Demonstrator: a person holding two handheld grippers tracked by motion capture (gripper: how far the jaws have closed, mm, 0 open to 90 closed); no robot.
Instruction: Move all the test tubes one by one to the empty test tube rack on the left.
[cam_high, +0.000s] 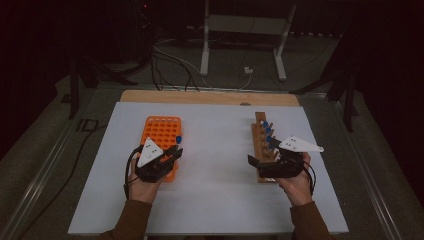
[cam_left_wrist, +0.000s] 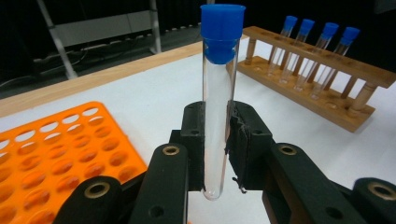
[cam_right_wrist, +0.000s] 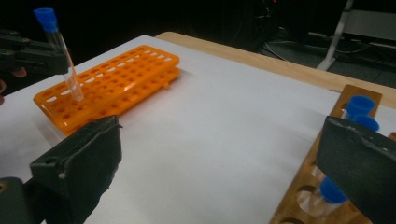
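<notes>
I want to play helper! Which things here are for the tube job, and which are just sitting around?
For the job: test tube clamped in the left gripper; orange rack; wooden rack with four capped tubes; right gripper, open.

Just around: cables and a white stand behind the table.

Orange rack (cam_left_wrist: 56, 149); clear tube (cam_left_wrist: 217, 116) with blue cap (cam_left_wrist: 222, 30); brown wooden rack (cam_left_wrist: 322, 79); white bench (cam_high: 215, 165); black tongs (cam_left_wrist: 215, 144).

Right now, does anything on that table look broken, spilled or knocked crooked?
Nothing stands out. The orange rack lies flat on the table, and the wooden rack stands level with four capped tubes upright in it. The left gripper holds one clear tube, empty and whole. The right gripper is open beside the wooden rack.
</notes>
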